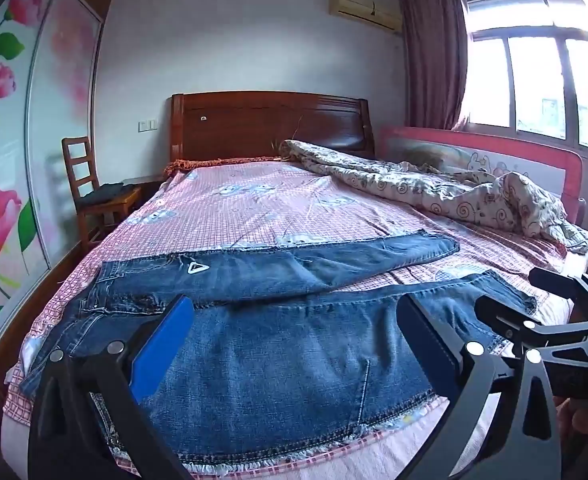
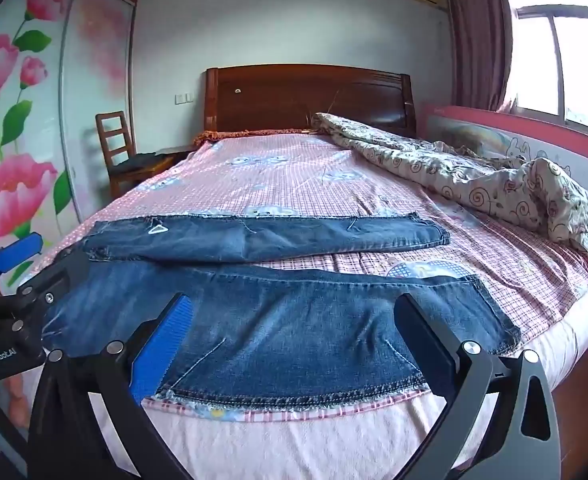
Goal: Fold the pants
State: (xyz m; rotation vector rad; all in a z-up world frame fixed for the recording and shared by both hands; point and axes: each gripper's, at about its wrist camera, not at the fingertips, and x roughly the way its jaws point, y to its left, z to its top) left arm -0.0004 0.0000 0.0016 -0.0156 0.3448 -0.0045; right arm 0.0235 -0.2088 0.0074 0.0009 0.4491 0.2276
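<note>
Left wrist view shows the left gripper (image 1: 294, 332) with jaws spread wide, empty, above the jeans (image 1: 278, 344) lying flat across the near end of the bed (image 1: 254, 208), one leg toward 12 o'clock of the other. Right wrist view shows the right gripper (image 2: 294, 332) equally wide over the near leg, the rumpled quilt (image 2: 474, 176) at 2 o'clock.

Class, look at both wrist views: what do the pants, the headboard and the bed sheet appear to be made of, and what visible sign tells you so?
Pants: blue denim, it seems; faded twill surface, contrast stitching, frayed whitish edge.
Headboard: likely wood, glossy reddish-brown varnish; faint grain and sheen show.
Bed sheet: thin woven cloth, probably cotton, matte; pink check print, soft creases.
</note>
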